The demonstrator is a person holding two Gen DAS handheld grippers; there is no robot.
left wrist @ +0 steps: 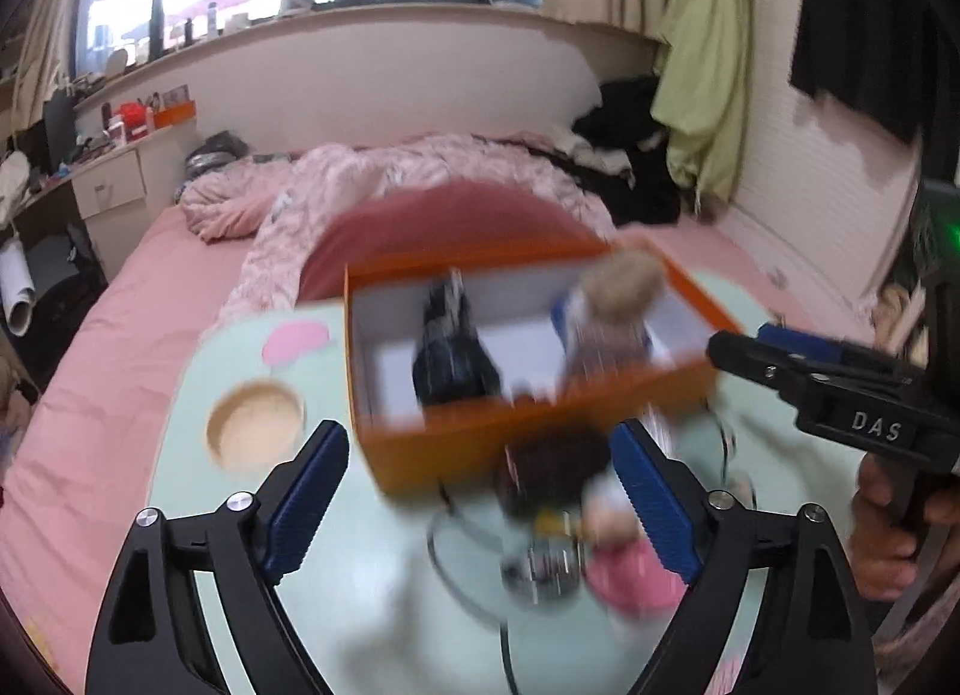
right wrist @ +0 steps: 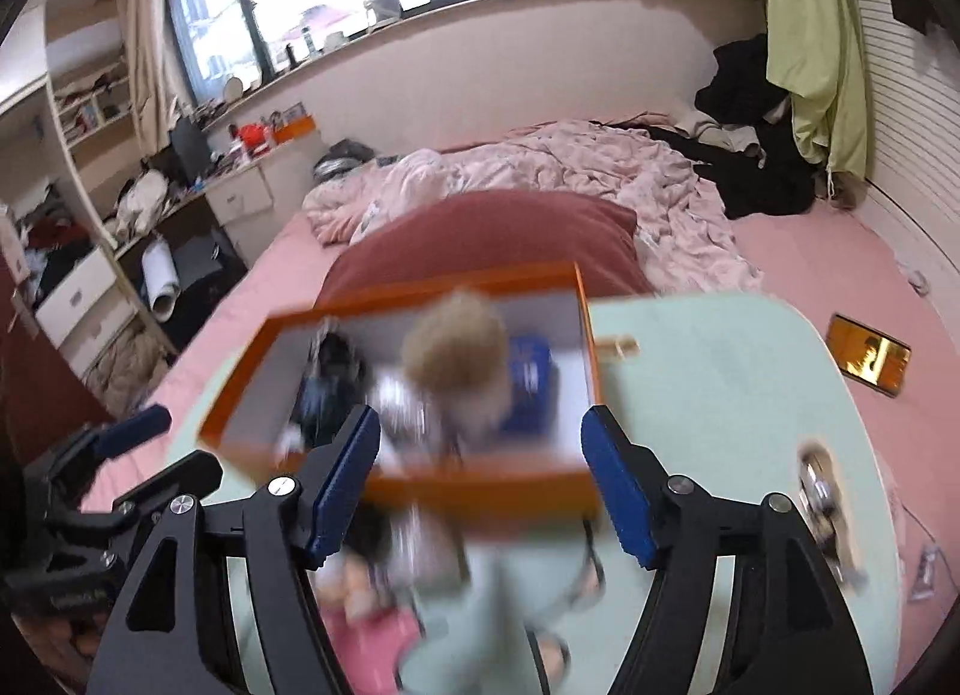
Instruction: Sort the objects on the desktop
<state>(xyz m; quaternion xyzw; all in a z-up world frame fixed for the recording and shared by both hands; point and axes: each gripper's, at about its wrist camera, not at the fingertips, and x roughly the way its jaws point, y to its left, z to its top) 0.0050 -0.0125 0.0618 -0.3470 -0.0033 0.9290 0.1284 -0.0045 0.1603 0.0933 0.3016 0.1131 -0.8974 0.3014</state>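
An orange box (left wrist: 540, 425) with a white inside stands on a mint-green table (left wrist: 360, 605). A fair-haired doll (left wrist: 618, 299), a dark figure (left wrist: 453, 347) and a blue item (right wrist: 528, 383) lie in the box. In front of it lies a dark-haired doll (left wrist: 552, 473) in pink, blurred. My left gripper (left wrist: 480, 455) is open, with the box's near wall and this doll between its fingers, neither pad pressing. My right gripper (right wrist: 480, 431) is open too, spanning the near wall of the box (right wrist: 480, 485) over the fair-haired doll (right wrist: 462, 341).
The table stands on a pink bed with a red pillow (left wrist: 444, 221) and a crumpled duvet (right wrist: 600, 167) behind. It has a round cup hole (left wrist: 255, 431). A black cable (left wrist: 444, 557) and metal keys (left wrist: 546, 569) lie near the doll. A gold phone (right wrist: 867, 356) rests on the bed.
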